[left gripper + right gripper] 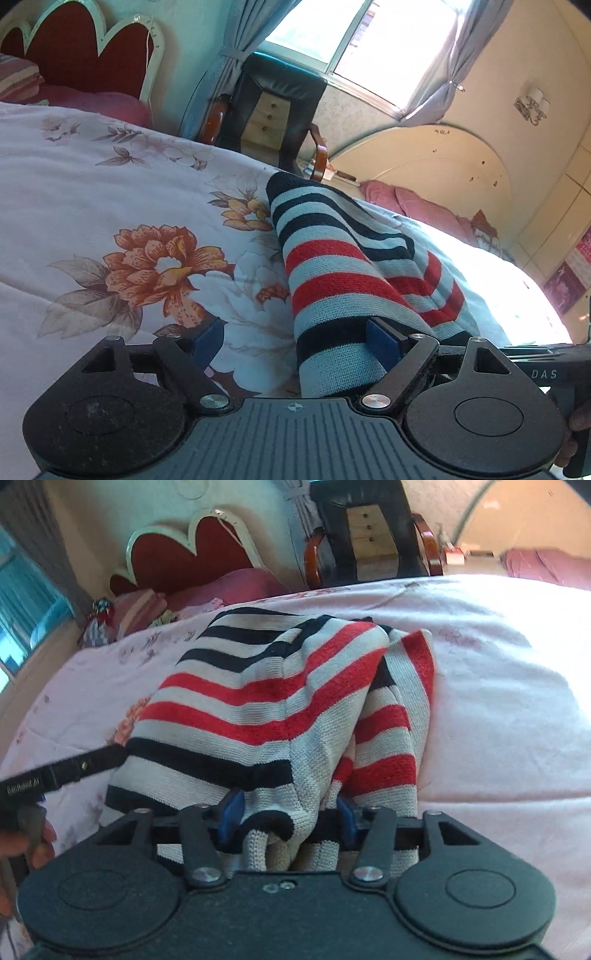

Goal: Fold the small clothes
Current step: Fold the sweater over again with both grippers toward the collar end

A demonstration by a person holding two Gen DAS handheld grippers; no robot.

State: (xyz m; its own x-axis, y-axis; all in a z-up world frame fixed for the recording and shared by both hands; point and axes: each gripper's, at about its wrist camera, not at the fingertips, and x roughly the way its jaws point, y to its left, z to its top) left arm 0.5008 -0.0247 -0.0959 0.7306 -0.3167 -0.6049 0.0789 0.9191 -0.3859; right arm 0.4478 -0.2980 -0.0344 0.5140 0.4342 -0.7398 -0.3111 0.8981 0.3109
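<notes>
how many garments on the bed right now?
1: a striped sweater on the floral quilt, bunched between the fingers of both the left gripper and right gripper. Others could be out of frame.

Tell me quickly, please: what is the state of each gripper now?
Left gripper: open, the striped sweater lies between its fingers, not clamped.
Right gripper: partly closed around a bunch of the striped sweater; a firm grip cannot be told.

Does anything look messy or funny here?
The striped sweater is bunched in a rumpled heap on the flowery quilt, not flat. The right gripper has folds crumpled between its fingers. Nothing looks torn.
</notes>
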